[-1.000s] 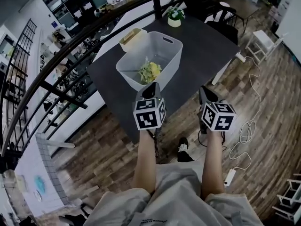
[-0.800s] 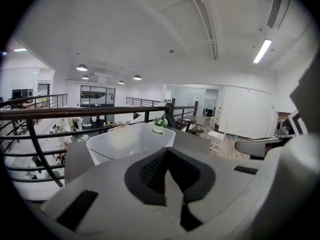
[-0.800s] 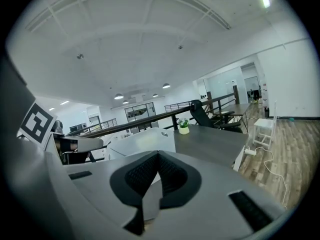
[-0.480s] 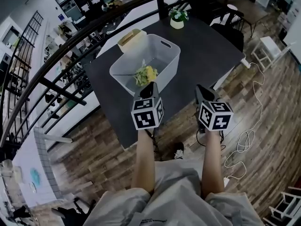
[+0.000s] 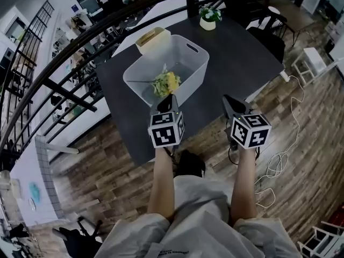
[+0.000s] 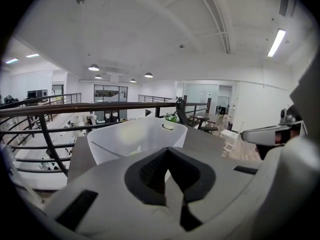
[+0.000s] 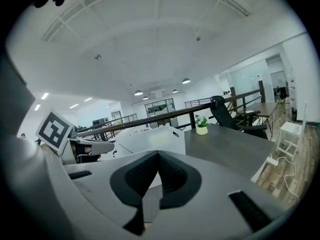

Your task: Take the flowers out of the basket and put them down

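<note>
Flowers (image 5: 166, 83), yellow-green, lie inside the white basket (image 5: 189, 48), close to its near wall. The basket stands on the dark tabletop (image 5: 236, 58), toward its left side.

I hold the left tool (image 5: 171, 100) over the near edge of the tabletop, near the basket's near wall and pointing toward the flowers. In the left gripper view its jaws meet at the tips with nothing between them, and the basket fills the space ahead.

I hold the right tool (image 5: 228, 102) at the same near edge, to the right of the basket and well apart from the flowers. In the right gripper view its jaws are likewise closed and empty. Neither tool touches the basket or the flowers.

A small potted plant (image 5: 208, 16) stands at the far edge of the tabletop. A tan box (image 5: 151, 37) sits just beyond the basket's far left corner. A dark railing (image 5: 64, 55) curves along the tabletop's left side, and wooden floor (image 5: 301, 122) lies to its right.
</note>
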Motion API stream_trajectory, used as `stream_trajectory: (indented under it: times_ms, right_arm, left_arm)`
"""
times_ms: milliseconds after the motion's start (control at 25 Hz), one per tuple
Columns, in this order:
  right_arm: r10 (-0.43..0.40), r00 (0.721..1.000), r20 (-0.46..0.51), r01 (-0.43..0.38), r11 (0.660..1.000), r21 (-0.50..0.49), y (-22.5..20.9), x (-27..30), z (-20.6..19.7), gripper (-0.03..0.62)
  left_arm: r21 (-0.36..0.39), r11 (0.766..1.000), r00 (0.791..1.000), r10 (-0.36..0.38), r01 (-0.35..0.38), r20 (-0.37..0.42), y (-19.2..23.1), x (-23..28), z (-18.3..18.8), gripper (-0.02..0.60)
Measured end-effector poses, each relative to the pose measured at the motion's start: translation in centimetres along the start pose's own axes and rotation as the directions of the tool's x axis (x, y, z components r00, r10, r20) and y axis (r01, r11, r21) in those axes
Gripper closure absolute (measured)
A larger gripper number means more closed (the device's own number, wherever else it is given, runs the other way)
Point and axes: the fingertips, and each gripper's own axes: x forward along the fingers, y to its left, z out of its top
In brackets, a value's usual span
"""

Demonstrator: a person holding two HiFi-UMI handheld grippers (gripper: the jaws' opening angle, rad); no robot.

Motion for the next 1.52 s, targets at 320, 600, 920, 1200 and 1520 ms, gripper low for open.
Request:
stream_trajectory:
  times_ms: [320, 600, 920, 1200, 1520]
  right_arm:
    - [0.02, 0.999, -0.042, -0.021, 0.999, -0.029, -0.5, 2.7, 0.0, 0.576]
    - [0.065, 0.995, -0.077, -0.068, 0.997, -0.042, 0.6, 8.5, 2.5, 0.576]
    - [0.172, 0.969, -0.18, -0.202, 0.965, -0.169, 5.4, 17.6, 4.9, 0.576]
    - [0.314, 0.916, -0.251, -0.371, 0.9, -0.228, 9.0, 21.9, 5.4, 0.576]
    - [0.45, 0.832, -0.324, -0.538, 0.797, -0.274, 11.2, 29.2, 6.0, 0.576]
  left_arm:
    - [0.0, 1.0, 1.0, 0.018, -0.018, -0.018, 2.1, 3.2, 0.5, 0.578]
    - [-0.011, 0.997, 0.997, 0.07, -0.071, -0.022, 6.7, 5.4, 3.3, 0.578]
    - [-0.021, 0.995, 0.995, 0.095, -0.095, -0.029, 12.2, 8.0, 6.5, 0.578]
    - [-0.105, 0.974, 0.98, 0.198, -0.199, -0.021, 16.8, 8.0, 6.4, 0.578]
    - [-0.133, 0.944, 0.953, 0.3, -0.302, -0.036, 19.5, 8.9, 6.5, 0.578]
